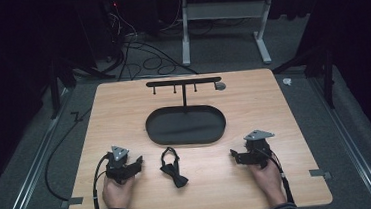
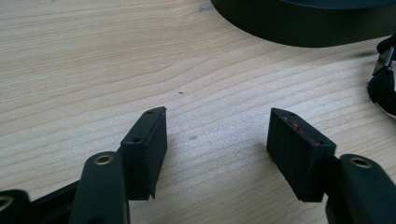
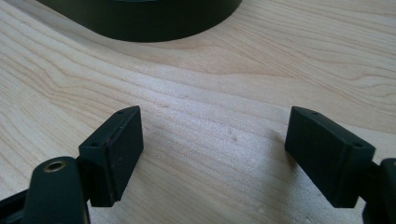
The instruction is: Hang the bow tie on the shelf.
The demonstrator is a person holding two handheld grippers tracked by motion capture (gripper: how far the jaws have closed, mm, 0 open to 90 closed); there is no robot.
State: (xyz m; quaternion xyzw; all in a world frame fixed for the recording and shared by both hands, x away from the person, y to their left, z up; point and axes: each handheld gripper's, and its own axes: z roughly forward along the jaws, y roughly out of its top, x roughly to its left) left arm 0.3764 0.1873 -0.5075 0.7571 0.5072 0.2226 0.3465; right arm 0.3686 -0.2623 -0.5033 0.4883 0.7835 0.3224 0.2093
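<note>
left claw (image 1: 139, 162) and right claw (image 1: 233, 154) gape empty — bare table (image 1: 124, 114) around; bow tie (image 1: 171, 167) between.

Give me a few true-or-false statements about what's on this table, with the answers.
1. The bow tie lies between the two grippers. True.
2. The bow tie hangs from the black stand. False: it lies on the table, nearer the person than the oval tray.
3. The left gripper has its jaws open. True.
4. The right gripper is clamped on the tray. False: it is open with nothing between its jaws.
</note>
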